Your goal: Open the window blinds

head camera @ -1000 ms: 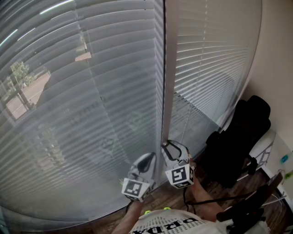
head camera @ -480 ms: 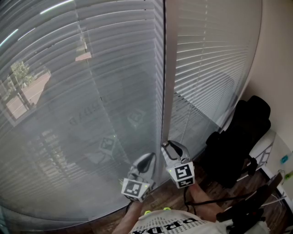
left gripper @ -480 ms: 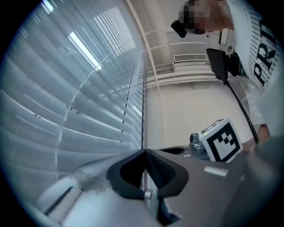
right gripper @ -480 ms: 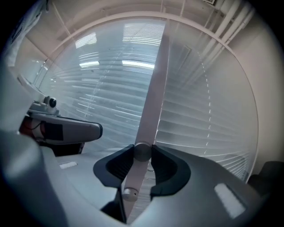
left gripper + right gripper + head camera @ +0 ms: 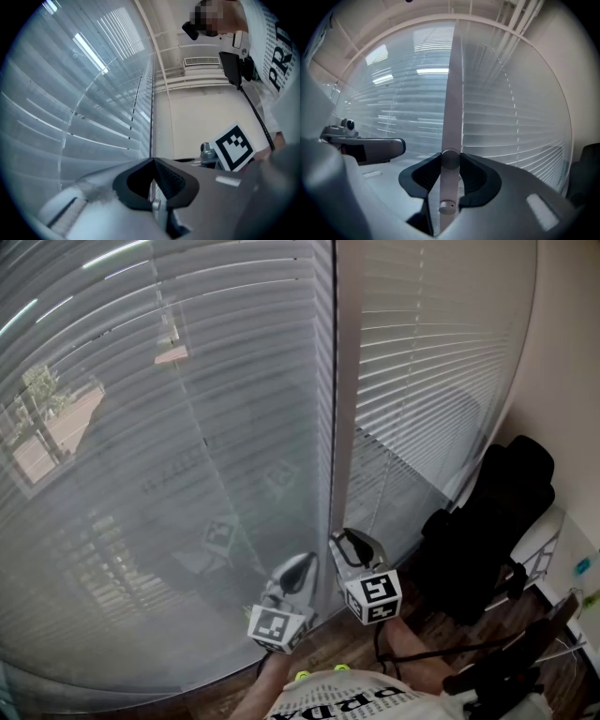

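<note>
- Room: two sets of pale grey horizontal-slat window blinds (image 5: 169,427) fill most of the head view. One is at the left and one at the upper right, with a pale upright post (image 5: 345,409) between them.
- Slats: those at the left stand partly tilted, so a tree and a reddish building (image 5: 47,418) show through dimly at the far left.
- Surface: a dark wooden plank floor (image 5: 328,652) runs along the lower edge, and a beige wall (image 5: 572,381) closes the right side.
- Right gripper (image 5: 450,161): its black pads pinch a pale grey round rod (image 5: 453,93) of the blinds, which rises from the jaws to the top of the window.
- Left gripper (image 5: 152,161): the jaws are pressed together at the tips with nothing between them. It sits at lower centre, just beside the right one.
- Hard to make out: in the head view the rod cannot be told from the post behind it. A black padded shape (image 5: 487,521) at the lower right may be a chair or a bag. A white printed shirt (image 5: 347,704) is cut off at the bottom edge.
</note>
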